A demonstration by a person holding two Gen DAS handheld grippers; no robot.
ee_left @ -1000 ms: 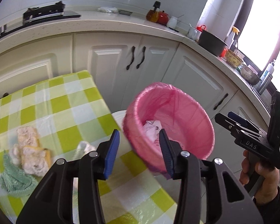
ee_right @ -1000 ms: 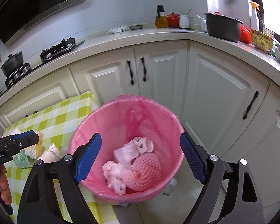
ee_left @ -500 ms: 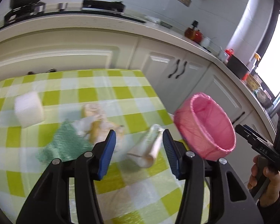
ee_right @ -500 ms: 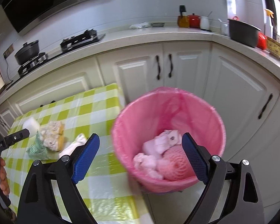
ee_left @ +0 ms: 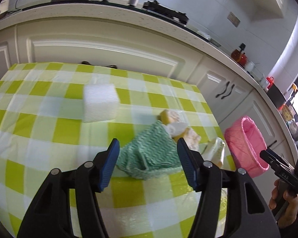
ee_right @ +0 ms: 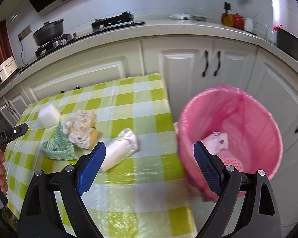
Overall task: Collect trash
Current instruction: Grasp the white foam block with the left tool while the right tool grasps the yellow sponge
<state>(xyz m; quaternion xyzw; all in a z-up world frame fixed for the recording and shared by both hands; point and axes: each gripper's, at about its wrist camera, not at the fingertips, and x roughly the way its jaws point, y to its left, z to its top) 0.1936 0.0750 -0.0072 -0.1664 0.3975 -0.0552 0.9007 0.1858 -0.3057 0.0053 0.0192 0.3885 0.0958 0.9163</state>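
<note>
Checked green tablecloth with scraps, pink-lined bin off its edge.

Left gripper hangs with jaws apart over the green cloth; right gripper is spread wide and empty between a white wrapper and the bin. Beyond the green cloth lie yellow sponge pieces, then a white foam block. Pink and white trash sits inside the bin.

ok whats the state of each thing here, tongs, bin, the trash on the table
left tongs: open, empty, aimed at the green cloth
right tongs: open, empty
pink bin: upright beside the table, bag-lined, partly filled
green cloth: crumpled on the table
white foam block: on the table, apart from the pile
yellow sponge pieces: heaped, touching the cloth
white wrapper roll: lying on its side on the table
</note>
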